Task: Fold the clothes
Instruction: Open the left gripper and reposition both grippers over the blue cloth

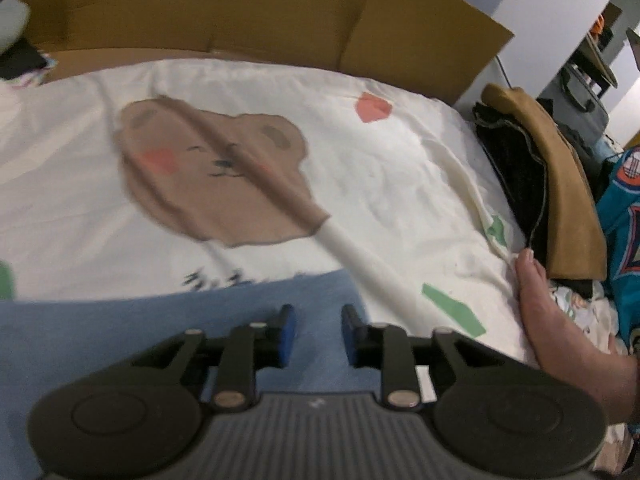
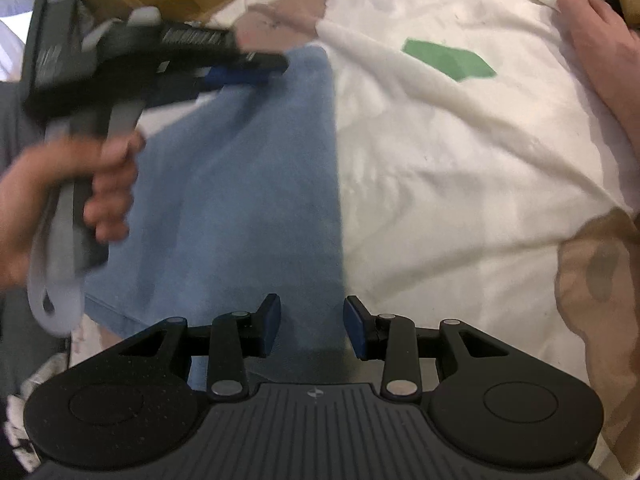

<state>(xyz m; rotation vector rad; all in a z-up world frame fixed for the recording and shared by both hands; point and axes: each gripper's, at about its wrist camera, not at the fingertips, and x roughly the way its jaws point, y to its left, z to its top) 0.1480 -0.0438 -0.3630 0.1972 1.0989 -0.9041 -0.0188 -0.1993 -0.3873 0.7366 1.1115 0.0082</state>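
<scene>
Blue cloth (image 1: 168,332), the piece I take for the garment to be folded, lies flat on a cream bedsheet (image 1: 360,160) printed with a brown bear and green and coral patches.

From the left wrist camera: my left gripper (image 1: 318,332) hangs just above the cloth's far edge, its blue-padded jaws a modest gap apart with nothing between them. I judge it sits there to be ready to pinch that edge. A long ridge in the sheet runs diagonally from the bear down to the cloth's right corner. A bare foot (image 1: 560,312) rests on the sheet's right edge, which may be holding the sheet taut. Beyond it lies a pile of other clothes (image 1: 560,184), dark, tan and teal, and a cardboard box (image 1: 240,12) stands along the sheet's far edge.

From the right wrist camera: my right gripper (image 2: 312,328) is poised over the cloth's straight right edge, near its closest corner, jaws spread fairly wide and empty. The cloth looks smooth, with a hem showing at its near left corner. My left hand (image 2: 80,188) grips the other tool's handle, blurred with movement, its tip over the cloth's far edge. The same foot (image 2: 600,52) shows at upper right.

Whether the cloth is already folded to a neat rectangle or is spread for a fold, I cannot tell.
</scene>
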